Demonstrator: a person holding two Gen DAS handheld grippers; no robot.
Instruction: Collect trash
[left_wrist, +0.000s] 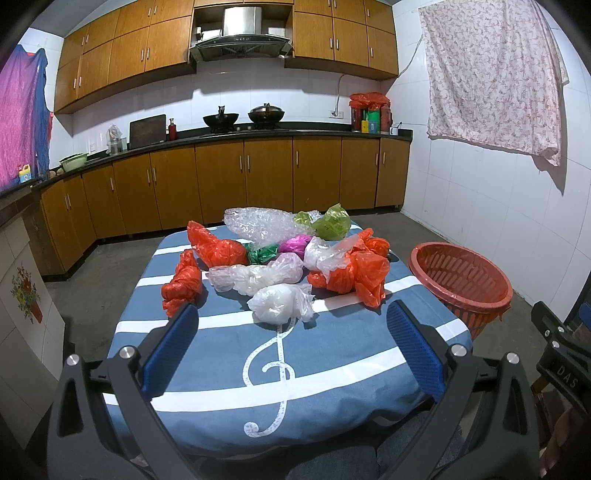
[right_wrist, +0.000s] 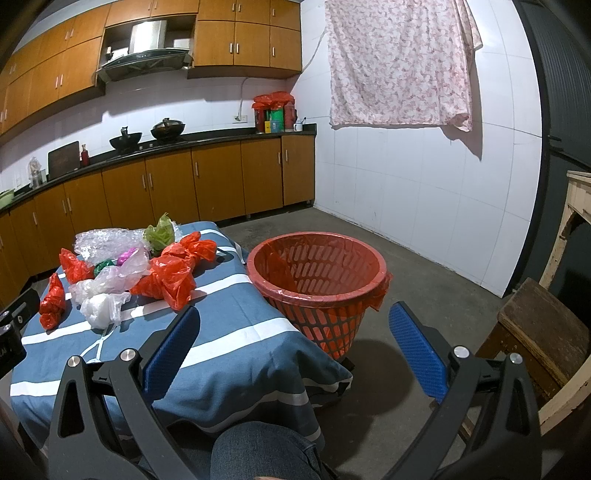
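Several crumpled plastic bags lie on the table with the blue striped cloth (left_wrist: 229, 350): a white bag (left_wrist: 282, 304) nearest, orange bags (left_wrist: 183, 282) (left_wrist: 354, 275), a clear bubble wrap (left_wrist: 266, 223), a green bag (left_wrist: 332, 221). A red basket (left_wrist: 461, 282) with an orange liner stands right of the table, empty in the right wrist view (right_wrist: 317, 273). My left gripper (left_wrist: 291, 321) is open and empty, just short of the white bag. My right gripper (right_wrist: 295, 325) is open and empty, above the table's right edge, near the basket.
Kitchen cabinets (left_wrist: 221, 177) and a counter with woks run along the far wall. A floral cloth (right_wrist: 399, 62) hangs on the right wall. A wooden stool (right_wrist: 543, 332) stands at the right. A person's knee (right_wrist: 258, 450) is below the table edge.
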